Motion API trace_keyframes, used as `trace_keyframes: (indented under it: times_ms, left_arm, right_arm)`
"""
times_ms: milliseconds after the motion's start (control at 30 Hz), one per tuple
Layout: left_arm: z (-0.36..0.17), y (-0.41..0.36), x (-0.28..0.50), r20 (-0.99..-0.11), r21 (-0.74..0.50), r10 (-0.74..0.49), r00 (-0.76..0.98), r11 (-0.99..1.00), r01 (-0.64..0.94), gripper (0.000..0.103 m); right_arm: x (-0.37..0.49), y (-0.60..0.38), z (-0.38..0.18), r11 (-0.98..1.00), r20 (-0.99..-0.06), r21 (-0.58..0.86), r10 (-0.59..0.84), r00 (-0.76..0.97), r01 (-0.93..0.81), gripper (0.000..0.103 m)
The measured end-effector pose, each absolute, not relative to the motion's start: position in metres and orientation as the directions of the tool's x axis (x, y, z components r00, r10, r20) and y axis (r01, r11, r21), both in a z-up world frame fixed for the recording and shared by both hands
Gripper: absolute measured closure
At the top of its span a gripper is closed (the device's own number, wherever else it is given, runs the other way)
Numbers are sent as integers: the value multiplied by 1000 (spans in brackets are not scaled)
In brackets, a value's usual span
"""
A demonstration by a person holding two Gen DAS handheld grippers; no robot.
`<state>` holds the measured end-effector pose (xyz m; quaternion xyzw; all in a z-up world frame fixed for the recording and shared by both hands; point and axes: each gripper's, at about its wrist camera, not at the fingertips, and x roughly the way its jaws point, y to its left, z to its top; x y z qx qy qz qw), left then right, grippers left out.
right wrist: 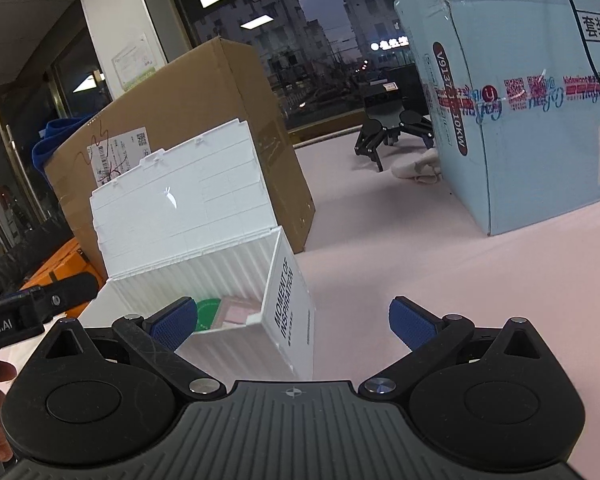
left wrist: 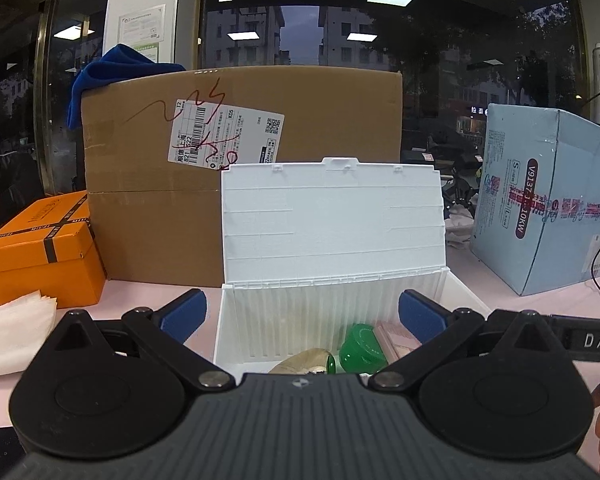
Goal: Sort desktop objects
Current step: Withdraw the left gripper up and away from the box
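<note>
A white ribbed storage box [left wrist: 284, 320] stands open on the pink table, its lid [left wrist: 332, 220] upright behind it. Inside lie a green round object [left wrist: 360, 348], a pink flat pack [left wrist: 396, 338] and a beige item [left wrist: 300, 362]. My left gripper [left wrist: 302, 314] is open and empty, just in front of the box. In the right wrist view the box [right wrist: 288, 300] sits at left, with the green object [right wrist: 208, 312] and pink pack [right wrist: 236, 314] inside. My right gripper [right wrist: 292, 320] is open and empty beside the box's right end.
A large brown carton [left wrist: 240, 184] with a blue cloth [left wrist: 112, 76] on top stands behind the box. An orange box [left wrist: 40, 248] and white tissue [left wrist: 12, 328] lie at left. A light blue carton [right wrist: 520, 100] stands at right, with a black device [right wrist: 392, 132] and cloth [right wrist: 420, 168] beside it.
</note>
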<state>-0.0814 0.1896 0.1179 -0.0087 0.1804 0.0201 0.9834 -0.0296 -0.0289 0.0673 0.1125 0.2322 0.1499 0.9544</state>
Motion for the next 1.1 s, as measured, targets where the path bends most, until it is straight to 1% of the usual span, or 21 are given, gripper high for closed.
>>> trace_keyframes:
  times_ms: [233,367,500,633,800,1100]
  left_arm:
    - [114,195,-88,-327,-19,79,942,996,-90,0]
    - [112,194,-91,-318,-18,86,944,995,-96,0]
    - [109,189,-94,-323,-13,73,944,997,-82,0]
    - [106,188,-98,-325,-13,72,943,997,-81,0]
    - [101,194,-100,-327,-39,79,942,995,-97,0]
    - [98,205,-97,-340,-67,84,937,991,-113,0]
  right_arm:
    - [-19,-15,72,928,-393,232,363,845,-291,0]
    - [-20,-12,69,920,-386,247,381,840,-304,0]
    - [-21,-14,67,920,-384,261,378,842,-294,0]
    - [-24,-14,66,926,-381,241,365,849,-290,0]
    - [-21,-11,58,927,-411,236,367,834,-292,0]
    - [-22,-7,61,925,-405,213,376,833,-314,0]
